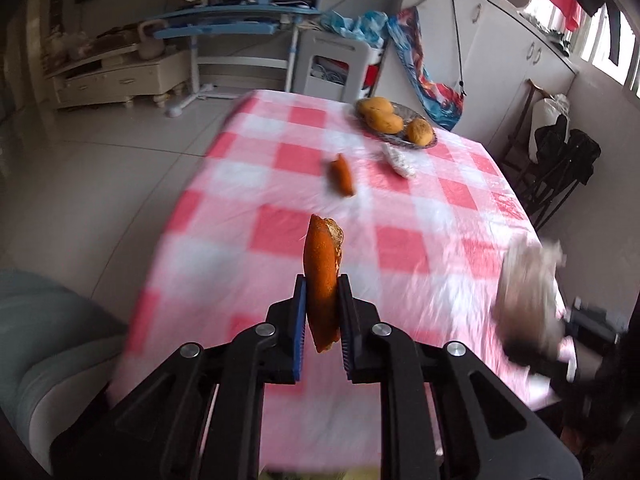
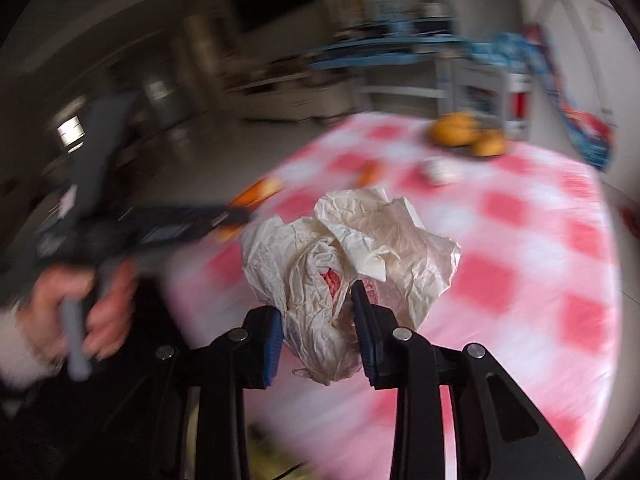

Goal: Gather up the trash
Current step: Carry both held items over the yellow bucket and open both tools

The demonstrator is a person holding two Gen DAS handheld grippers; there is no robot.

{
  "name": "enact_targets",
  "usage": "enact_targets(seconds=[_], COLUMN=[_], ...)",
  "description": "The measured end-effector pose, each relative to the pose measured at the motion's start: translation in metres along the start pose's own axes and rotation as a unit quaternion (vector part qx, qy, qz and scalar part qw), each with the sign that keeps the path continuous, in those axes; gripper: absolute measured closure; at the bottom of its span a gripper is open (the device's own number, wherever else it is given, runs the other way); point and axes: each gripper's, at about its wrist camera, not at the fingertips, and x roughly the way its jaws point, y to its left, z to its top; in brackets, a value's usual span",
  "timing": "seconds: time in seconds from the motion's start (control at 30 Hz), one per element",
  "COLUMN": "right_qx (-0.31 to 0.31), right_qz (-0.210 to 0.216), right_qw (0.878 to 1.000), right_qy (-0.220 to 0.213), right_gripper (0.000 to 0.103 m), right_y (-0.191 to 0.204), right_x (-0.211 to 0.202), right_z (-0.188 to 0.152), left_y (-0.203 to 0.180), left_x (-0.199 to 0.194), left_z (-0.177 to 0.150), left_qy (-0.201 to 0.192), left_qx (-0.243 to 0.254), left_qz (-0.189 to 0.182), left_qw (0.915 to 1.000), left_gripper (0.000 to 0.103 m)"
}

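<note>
1. Left gripper (image 1: 323, 312): blue pads pinching a strip of orange peel (image 1: 322, 276), held upright above the near part of the table (image 1: 460, 208). Peel pokes up past the fingertips.
2. Red-and-white check cloth covers the table. Beyond the held peel, mid-table: a second piece of orange peel (image 1: 342, 176) lying loose.
3. Right of that, toward the far edge: small crumpled white wrapper (image 1: 398, 160), just in front of a shallow dish (image 1: 430, 142) with three yellow-orange fruits (image 1: 380, 114) near the far right corner.
4. Right gripper (image 2: 320, 320): pads pressed into a wad of crumpled white paper (image 2: 348, 252), some pink showing inside the folds. Wad is held over the near edge and blocks the table centre in the right wrist view.
5. Right wrist view is heavily blurred; at its left, a hand (image 2: 92, 312) grips the left tool's handle.
6. Background: blue desk (image 1: 240, 28), white cabinets (image 1: 500, 40), clothes hanging at the window.
</note>
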Motion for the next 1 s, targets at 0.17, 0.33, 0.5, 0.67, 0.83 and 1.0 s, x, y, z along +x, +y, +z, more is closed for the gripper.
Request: enact_targets(seconds=[0.17, 0.33, 0.5, 0.67, 0.83, 1.0], right_qx=[-0.068, -0.099, -0.096, -0.067, -0.016, 0.004], right_qz=[0.079, 0.113, 0.100, 0.053, 0.008, -0.026], right_qw=[0.993, 0.983, 0.980, 0.988, 0.996, 0.996], right_qy=[0.053, 0.105, 0.144, 0.131, 0.085, 0.084], right_gripper=[0.071, 0.071, 0.061, 0.042, 0.031, 0.028], right_y=[0.070, 0.110, 0.117, 0.108, 0.091, 0.086], right_x=[0.005, 0.010, 0.015, 0.008, -0.007, -0.005], right_z=[-0.036, -0.070, -0.086, -0.092, -0.091, -0.092], left_y=[-0.005, -0.004, -0.009, -0.019, -0.024, -0.022], left_x=[-0.020, -0.050, -0.058, -0.046, -0.022, -0.011], left_z=[-0.005, -0.039, -0.063, -0.089, -0.118, -0.126], left_qy=[-0.003, -0.001, 0.012, 0.046, 0.092, 0.097], left_qx=[-0.004, 0.005, 0.003, 0.009, 0.013, 0.008], left_qz=[0.010, 0.007, 0.003, -0.001, -0.003, 0.004], left_qw=[0.9999, 1.0000, 0.9999, 0.9989, 0.9956, 0.9952], left_gripper=[0.088, 0.088, 0.088, 0.088, 0.088, 0.077])
